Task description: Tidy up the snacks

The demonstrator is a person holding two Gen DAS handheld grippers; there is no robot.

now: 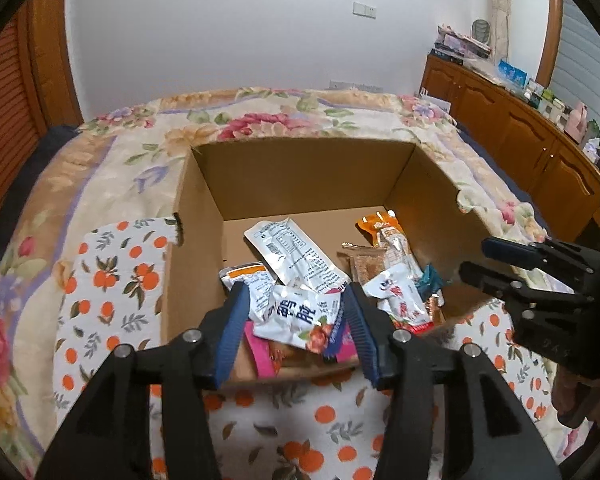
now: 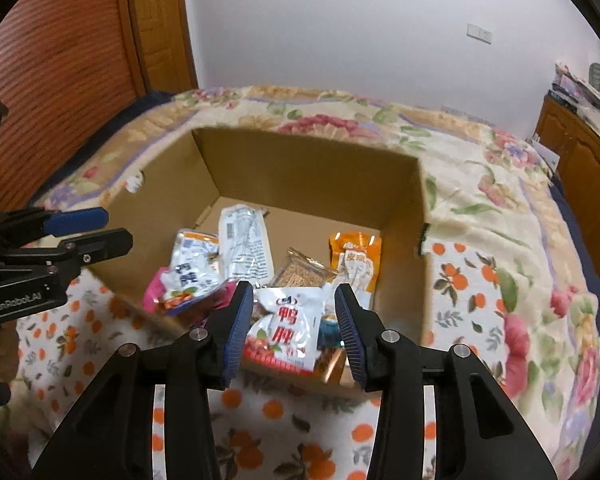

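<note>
An open cardboard box (image 1: 300, 168) stands on a bed, also in the right wrist view (image 2: 300, 168). It holds several snack packets: a white and red packet (image 1: 300, 316) (image 2: 186, 280), a second white and red packet (image 2: 288, 328) (image 1: 400, 296), a silver-white packet (image 1: 296, 254) (image 2: 242, 240), an orange packet (image 1: 380, 226) (image 2: 356, 256) and a brown bar (image 2: 300, 274). My left gripper (image 1: 296, 292) is open above the near edge of the box, empty. My right gripper (image 2: 294, 294) is open above the near edge too, empty.
The box sits partly on a white cloth with orange fruit print (image 1: 112, 280) over a floral blanket (image 1: 140, 140). A wooden cabinet (image 1: 520, 128) with clutter runs along the right. A wooden door (image 2: 60, 60) is at the left.
</note>
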